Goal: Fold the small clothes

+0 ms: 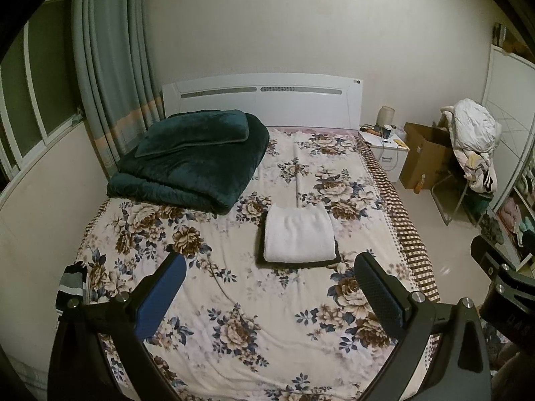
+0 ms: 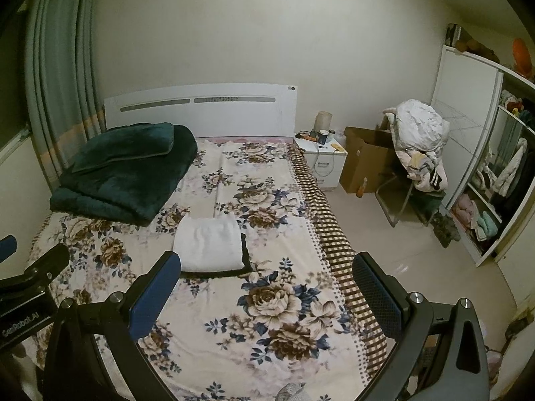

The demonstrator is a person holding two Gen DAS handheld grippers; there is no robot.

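Left gripper (image 1: 271,274): hanging above the foot end of the bed, jaws spread wide, nothing between them; fingers (image 1: 160,300) carrying blue pads on one side, black dimpled pads on the other. Its view alone is showing a striped garment (image 1: 72,284) lying at the bed's left edge near the foot.

Right gripper (image 2: 267,274): likewise wide open and empty, hanging over the foot end nearer the bed's right edge. Its view alone is showing a grey cloth item (image 2: 292,392) at the bottom of the frame, too cut off to identify, and the open wardrobe (image 2: 485,173) shelves holding soft clothes.

Bed sheet (image 1: 234,317): cream with brown and blue roses, lying slightly wrinkled; a brown checked border is running along the right edge.

White folded cloth (image 1: 299,234): thick, ribbed, rectangular, sitting near the bed's middle on top of a dark folded garment (image 1: 336,255), whose edge is showing beneath it. Nothing is blocking it from either gripper.

Dark green plush blanket (image 1: 190,163): folded, lying at the head-left corner with a matching pillow on top.

Headboard (image 1: 260,100): white, glossy, standing behind.

Nightstand (image 1: 388,147): white, standing beside the head-right corner, carrying a lamp and small items.

Cardboard box (image 1: 424,153): standing on the floor beyond, next to a chair (image 1: 468,153) piled with clothes.

Curtain (image 1: 110,77): grey-green, hanging at far left.
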